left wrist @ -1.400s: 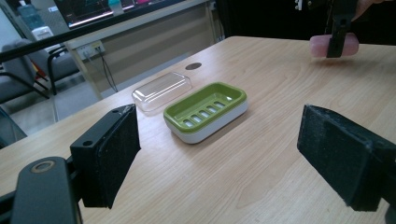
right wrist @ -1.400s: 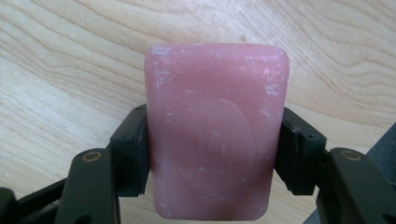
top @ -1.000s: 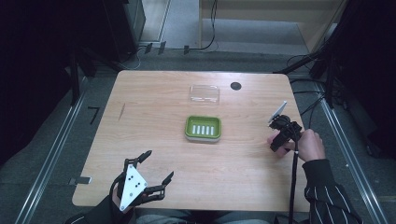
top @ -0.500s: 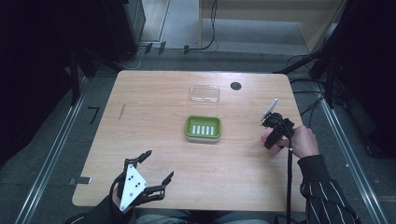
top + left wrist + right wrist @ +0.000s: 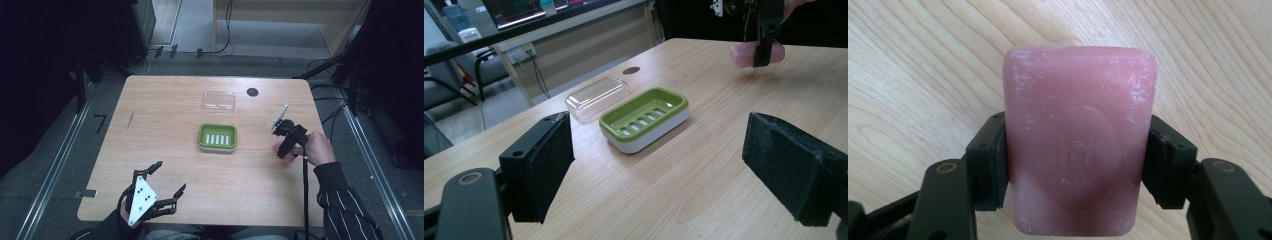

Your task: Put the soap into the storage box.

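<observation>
Right gripper (image 5: 1075,165) clamped on pink soap bar (image 5: 1078,135), pads on the two long sides, bar held above the table (image 5: 165,100) right of the green soap dish (image 5: 217,137). Left gripper (image 5: 159,186) spread wide, holding nothing, near the front edge. Clear lid (image 5: 219,100) just behind dish.

Probably rigid, moderately heavy, waxy and slick; side grip near mid-length looks sound, light squeeze advised. Stamped lettering illegible. Bar's near end cut off at frame bottom; underside hidden. Height above table unclear.
</observation>
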Demonstrator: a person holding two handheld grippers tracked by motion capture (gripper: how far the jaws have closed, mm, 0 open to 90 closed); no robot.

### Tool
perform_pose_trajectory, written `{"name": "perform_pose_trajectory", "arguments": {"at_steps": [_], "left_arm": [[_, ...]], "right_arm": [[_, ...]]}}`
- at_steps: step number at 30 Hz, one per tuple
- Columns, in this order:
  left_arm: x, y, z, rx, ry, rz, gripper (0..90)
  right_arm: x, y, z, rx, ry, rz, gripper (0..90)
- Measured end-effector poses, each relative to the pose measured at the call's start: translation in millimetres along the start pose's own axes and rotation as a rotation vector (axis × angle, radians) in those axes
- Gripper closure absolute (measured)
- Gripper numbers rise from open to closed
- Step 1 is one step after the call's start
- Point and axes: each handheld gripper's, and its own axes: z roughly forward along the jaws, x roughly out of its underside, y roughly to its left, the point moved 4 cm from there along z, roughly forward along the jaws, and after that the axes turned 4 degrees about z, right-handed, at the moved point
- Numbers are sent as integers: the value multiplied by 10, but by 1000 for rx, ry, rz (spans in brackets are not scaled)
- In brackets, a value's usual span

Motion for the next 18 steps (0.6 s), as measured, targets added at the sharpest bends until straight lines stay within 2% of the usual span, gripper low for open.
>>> {"name": "perform_pose_trajectory", "arguments": {"at_steps": [18], "left_arm": [[2, 1, -1, -1, 1, -3, 136]], "right_arm": [[-213, 116, -46, -1, -1, -73, 385]]}}
